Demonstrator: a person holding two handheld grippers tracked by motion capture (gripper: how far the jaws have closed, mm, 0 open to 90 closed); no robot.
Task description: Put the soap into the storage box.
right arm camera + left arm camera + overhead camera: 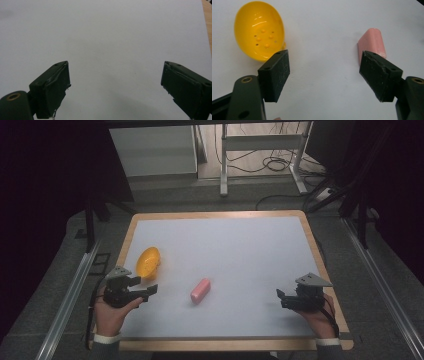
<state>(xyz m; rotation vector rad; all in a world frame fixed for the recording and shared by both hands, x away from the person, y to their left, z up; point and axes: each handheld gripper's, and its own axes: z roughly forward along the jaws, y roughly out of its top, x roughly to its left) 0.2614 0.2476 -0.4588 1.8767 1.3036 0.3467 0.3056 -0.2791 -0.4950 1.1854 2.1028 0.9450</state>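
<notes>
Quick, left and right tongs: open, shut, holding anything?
Left tongs: open, holding nothing; the pink block and yellow bowl lie beyond the jaws.
Right tongs: open, holding nothing, over the white tabletop.

In the left gripper view, the near end of the pink block [372, 41] is hidden behind one jaw, and the lower rim of the yellow bowl [258, 30] sits behind the other. A small pinkish scrap at the bottom edge is cut off, too little to identify. In the right gripper view, both jaws run off the bottom edge. In the high view, the forearms are cut off at the bottom edge, and the surroundings of the desk [225, 215] are too dark to make out.
</notes>
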